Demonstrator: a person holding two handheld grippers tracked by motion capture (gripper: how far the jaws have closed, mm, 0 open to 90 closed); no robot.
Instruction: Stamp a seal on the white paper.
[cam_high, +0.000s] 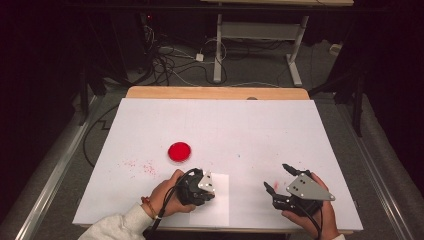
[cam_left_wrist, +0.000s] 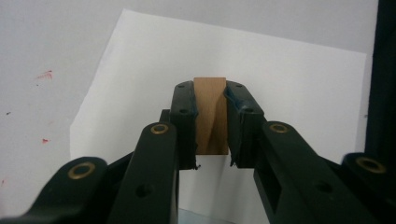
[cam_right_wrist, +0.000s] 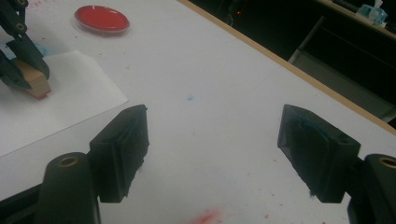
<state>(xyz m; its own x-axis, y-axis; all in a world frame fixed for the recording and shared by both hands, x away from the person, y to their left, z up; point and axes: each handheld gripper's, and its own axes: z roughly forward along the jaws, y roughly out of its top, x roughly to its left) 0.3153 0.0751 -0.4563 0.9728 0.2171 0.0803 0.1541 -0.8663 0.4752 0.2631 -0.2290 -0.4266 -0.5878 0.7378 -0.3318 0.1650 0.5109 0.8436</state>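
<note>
Wooden stamp pressed toward paper

The left gripper (cam_left_wrist: 211, 116) clamped a wooden block (cam_left_wrist: 211, 114) above the white sheet (cam_left_wrist: 299, 88); the right gripper (cam_right_wrist: 212, 154) stood wide, holding nothing, near the red ink dish (cam_right_wrist: 102, 18).

You're working in a lab-like test room: dark curtains surround you, loose cables (cam_high: 170, 60) sprawl over the floor, and a bare adjustable desk frame (cam_high: 260, 35) stands behind your white-covered table (cam_high: 260, 130).

Black jaws, brass rivets; white sleeve (cam_high: 117, 224), red bracelet (cam_high: 148, 205).
</note>
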